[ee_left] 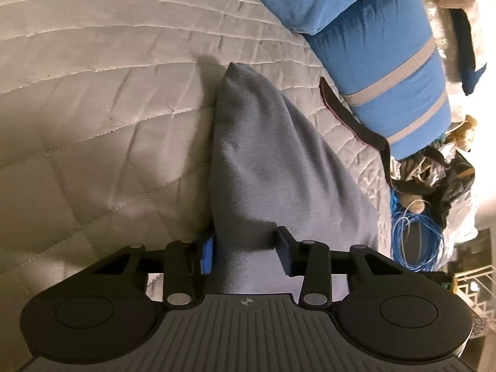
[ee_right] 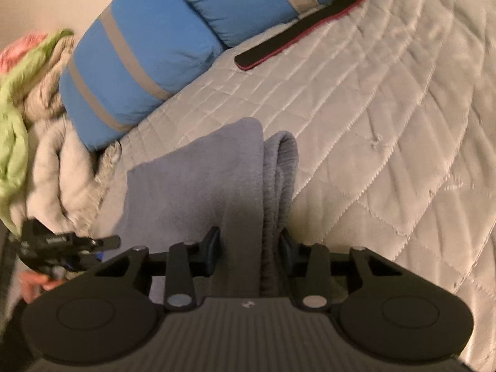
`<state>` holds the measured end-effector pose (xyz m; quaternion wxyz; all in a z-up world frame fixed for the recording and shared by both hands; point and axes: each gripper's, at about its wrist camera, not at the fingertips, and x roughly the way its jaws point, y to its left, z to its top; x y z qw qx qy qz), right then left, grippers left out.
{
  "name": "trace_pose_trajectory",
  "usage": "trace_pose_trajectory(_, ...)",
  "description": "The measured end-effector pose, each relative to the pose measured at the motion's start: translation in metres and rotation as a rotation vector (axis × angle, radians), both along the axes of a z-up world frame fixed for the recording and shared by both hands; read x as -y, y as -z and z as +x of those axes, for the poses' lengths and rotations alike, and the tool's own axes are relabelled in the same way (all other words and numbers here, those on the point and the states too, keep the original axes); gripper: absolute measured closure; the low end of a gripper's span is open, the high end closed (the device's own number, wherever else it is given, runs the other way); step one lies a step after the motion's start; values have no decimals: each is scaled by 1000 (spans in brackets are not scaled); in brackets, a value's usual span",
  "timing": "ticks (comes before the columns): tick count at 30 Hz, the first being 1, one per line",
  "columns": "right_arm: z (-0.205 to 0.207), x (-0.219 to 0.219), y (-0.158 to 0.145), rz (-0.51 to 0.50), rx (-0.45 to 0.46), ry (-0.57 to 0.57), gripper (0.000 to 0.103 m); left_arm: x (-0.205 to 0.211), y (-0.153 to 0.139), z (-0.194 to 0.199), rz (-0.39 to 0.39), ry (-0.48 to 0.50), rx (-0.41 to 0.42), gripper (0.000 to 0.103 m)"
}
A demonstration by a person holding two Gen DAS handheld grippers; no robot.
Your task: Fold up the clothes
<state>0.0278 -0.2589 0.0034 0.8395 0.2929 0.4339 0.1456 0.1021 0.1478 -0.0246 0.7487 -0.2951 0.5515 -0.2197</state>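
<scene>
Both tools clamped on the grey garment (ee_left: 263, 161): left tool (ee_left: 245, 252) pinches a bunched end, right tool (ee_right: 249, 249) a folded edge with ribbed cuff. Garment hangs just over the quilted bed (ee_left: 93, 93). Blue pillows (ee_right: 139, 62) behind. Only left view shows blue cable coil (ee_left: 415, 241); only right view shows green cloth (ee_right: 18, 124).
</scene>
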Motion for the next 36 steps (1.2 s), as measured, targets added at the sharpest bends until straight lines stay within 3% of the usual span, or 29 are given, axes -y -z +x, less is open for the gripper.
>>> trace_pose_trajectory(8,-5,-7,-4,-79,41,-22,63,6,-6,-6,66,15,42,70)
trace_pose_trajectory(21,-6,-11,-7,-102,65,-37,68,8,-7,-6,80,21,53,71)
trace_pose_trajectory(27,-9,-3,-16,-43,123,-47,72,14,-23,-10,126,33,95,84)
trace_pose_trajectory(36,-1,12,-32,3,197,26,72,22,-52,-11,75,52,185,86)
